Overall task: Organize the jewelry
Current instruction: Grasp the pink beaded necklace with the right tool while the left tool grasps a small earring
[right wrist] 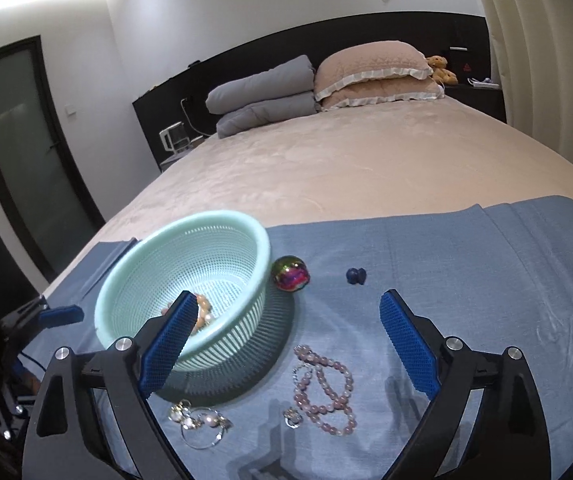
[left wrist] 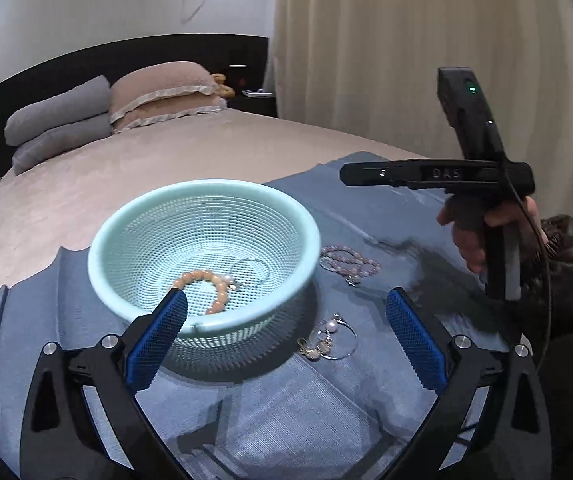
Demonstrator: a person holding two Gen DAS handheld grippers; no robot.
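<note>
A mint mesh basket (left wrist: 118, 240) (right wrist: 246, 240) stands on a blue cloth (left wrist: 286, 408) (right wrist: 466, 264) on the bed. Inside lie an orange bead bracelet (left wrist: 210, 280) (right wrist: 203, 317) and a thin silver hoop (left wrist: 250, 268). On the cloth lie a pink bead necklace (left wrist: 348, 262) (right wrist: 326, 388), pearl hoop earrings (left wrist: 326, 340) (right wrist: 200, 424), an iridescent ball (right wrist: 290, 273) and a small dark blue piece (right wrist: 355, 275). My left gripper (left wrist: 286, 304) is open and empty above the basket's near rim. My right gripper (right wrist: 288, 308) is open and empty above the necklace; its body (left wrist: 482, 184) shows in the left wrist view.
The cloth covers the foot of a beige bed (right wrist: 326, 160) with grey and pink pillows (right wrist: 370, 76) at the headboard. Curtains (left wrist: 406, 40) hang on the right, a dark door (right wrist: 18, 140) stands on the left. A hand (left wrist: 482, 236) holds the right gripper.
</note>
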